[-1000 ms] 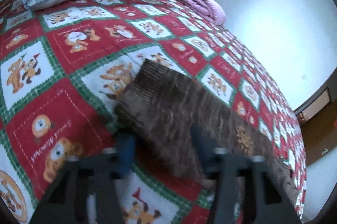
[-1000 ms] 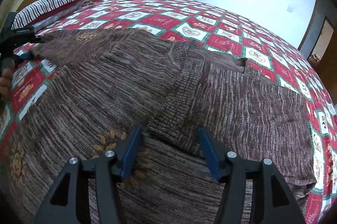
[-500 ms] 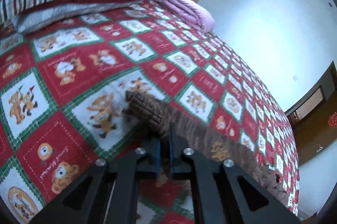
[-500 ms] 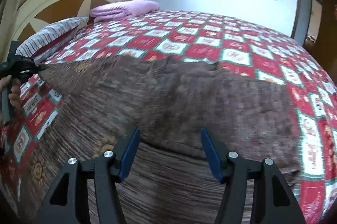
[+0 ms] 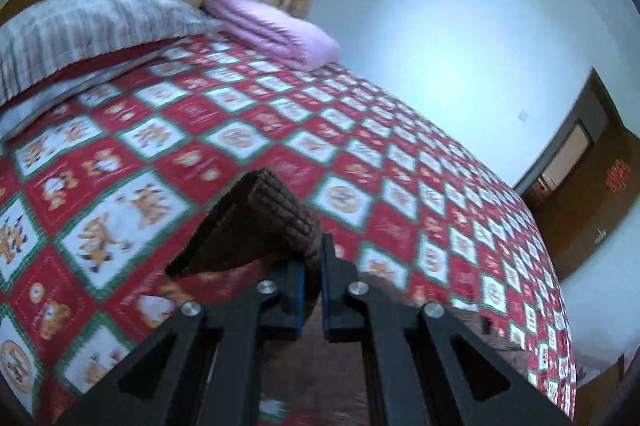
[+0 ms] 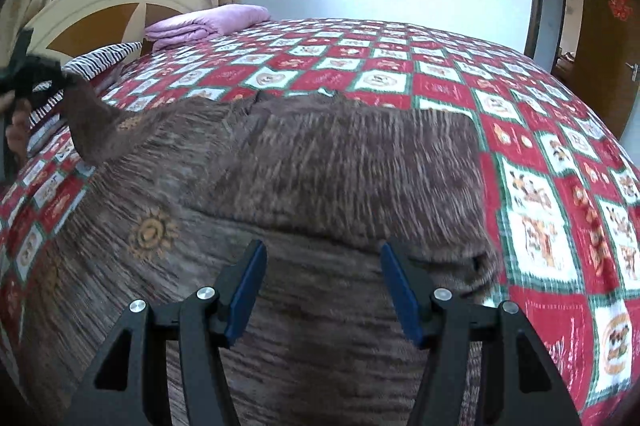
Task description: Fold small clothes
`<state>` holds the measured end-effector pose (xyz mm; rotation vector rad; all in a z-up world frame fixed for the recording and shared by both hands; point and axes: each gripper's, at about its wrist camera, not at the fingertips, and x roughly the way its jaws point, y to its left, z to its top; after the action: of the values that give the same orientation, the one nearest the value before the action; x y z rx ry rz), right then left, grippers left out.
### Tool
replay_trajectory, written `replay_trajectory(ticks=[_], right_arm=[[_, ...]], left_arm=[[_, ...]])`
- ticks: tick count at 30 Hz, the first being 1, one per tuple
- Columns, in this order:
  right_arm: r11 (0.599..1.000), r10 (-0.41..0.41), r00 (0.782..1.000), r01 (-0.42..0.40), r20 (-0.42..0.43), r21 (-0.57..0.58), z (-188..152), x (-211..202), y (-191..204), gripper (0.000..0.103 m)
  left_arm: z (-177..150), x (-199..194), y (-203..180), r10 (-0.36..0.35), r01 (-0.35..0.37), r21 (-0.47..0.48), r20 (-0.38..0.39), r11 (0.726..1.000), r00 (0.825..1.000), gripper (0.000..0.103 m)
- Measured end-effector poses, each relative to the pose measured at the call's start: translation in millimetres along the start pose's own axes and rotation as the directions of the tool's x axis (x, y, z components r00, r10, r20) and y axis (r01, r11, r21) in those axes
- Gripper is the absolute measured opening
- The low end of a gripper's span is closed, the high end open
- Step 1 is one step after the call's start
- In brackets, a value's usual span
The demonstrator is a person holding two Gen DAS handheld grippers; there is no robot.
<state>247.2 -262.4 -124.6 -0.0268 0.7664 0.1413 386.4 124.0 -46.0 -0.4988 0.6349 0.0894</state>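
While left hand-held gripper (image 5: 313, 268) clamps sweater (image 6: 304, 162) cuff | right hand-held gripper (image 6: 320, 282) gapes above it

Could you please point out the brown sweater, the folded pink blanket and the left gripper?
brown sweater (image 6: 328, 162): right wrist view, on its knitted body.
folded pink blanket (image 5: 276, 32): left wrist view, on its top fold.
left gripper (image 5: 314, 276): left wrist view, between its fingertips.

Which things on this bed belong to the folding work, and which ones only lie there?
Part of the job:
- brown knitted sweater, one sleeve end raised
- left gripper, shut on that sleeve
- right gripper, open above the sweater

Just lying about:
- folded pink blanket
- striped pillow
- red checked bedspread
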Motion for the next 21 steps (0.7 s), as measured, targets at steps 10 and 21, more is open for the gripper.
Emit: replay_trajectory(ticks=[10,21], right_arm=[[0.994,0.016,1.000,-0.015,-0.002,0.108,-5,4,-19,0.061],[0.991,0.018,1.000,-0.016,-0.012,0.130,-8,7,-21,0.061]], left_arm=[[-52,-4,-126,-0.126,0.127,0.174,-0.021,0.976,0.992,0.006],[-181,12,-224,-0.091,0.167,0.511,-0.171,0.843,0.981,0.021]])
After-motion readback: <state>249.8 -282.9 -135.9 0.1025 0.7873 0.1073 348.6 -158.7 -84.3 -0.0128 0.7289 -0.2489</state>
